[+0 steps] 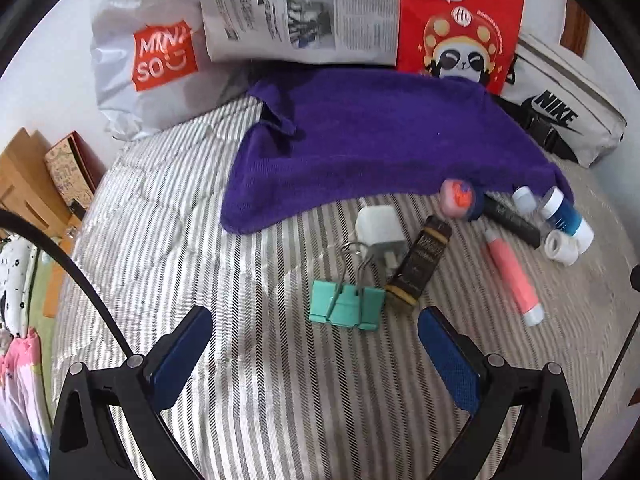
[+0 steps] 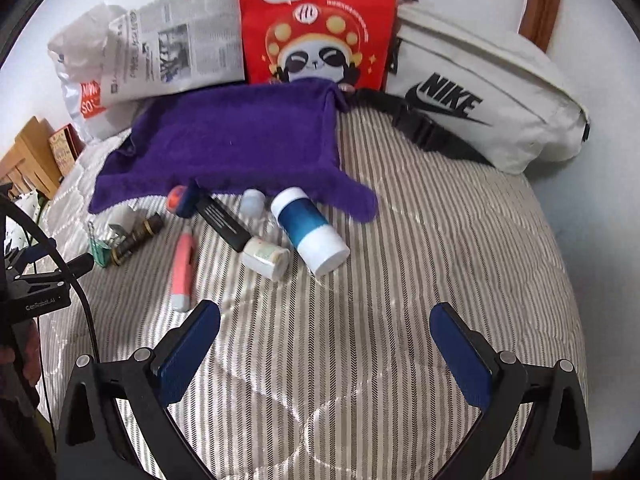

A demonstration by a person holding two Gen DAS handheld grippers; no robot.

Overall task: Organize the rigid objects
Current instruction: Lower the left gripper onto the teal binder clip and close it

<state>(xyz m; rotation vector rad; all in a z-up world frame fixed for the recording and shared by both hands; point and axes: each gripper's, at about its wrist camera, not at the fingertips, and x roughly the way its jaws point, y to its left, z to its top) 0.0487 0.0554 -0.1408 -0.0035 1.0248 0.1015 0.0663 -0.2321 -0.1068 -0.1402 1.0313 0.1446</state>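
Small objects lie on a striped bedspread (image 1: 200,240) in front of a purple towel (image 1: 380,140). In the left wrist view I see a teal binder clip (image 1: 346,306), a white charger plug (image 1: 378,230), a dark brown tube (image 1: 420,268), a pink tube (image 1: 514,280), a black pen-like stick (image 1: 512,220), a blue-and-white bottle (image 1: 566,216) and a small white jar (image 1: 562,248). My left gripper (image 1: 316,344) is open, just short of the clip. My right gripper (image 2: 326,340) is open and empty, short of the blue-and-white bottle (image 2: 308,228), the white jar (image 2: 266,258) and the pink tube (image 2: 182,272).
Against the wall stand a white Miniso bag (image 1: 152,56), a newspaper (image 1: 300,8), a red panda bag (image 2: 316,20) and a white Nike pouch (image 2: 480,104). The left gripper's body (image 2: 36,292) shows at the left edge of the right wrist view. Wooden furniture (image 1: 20,176) stands past the bed's left edge.
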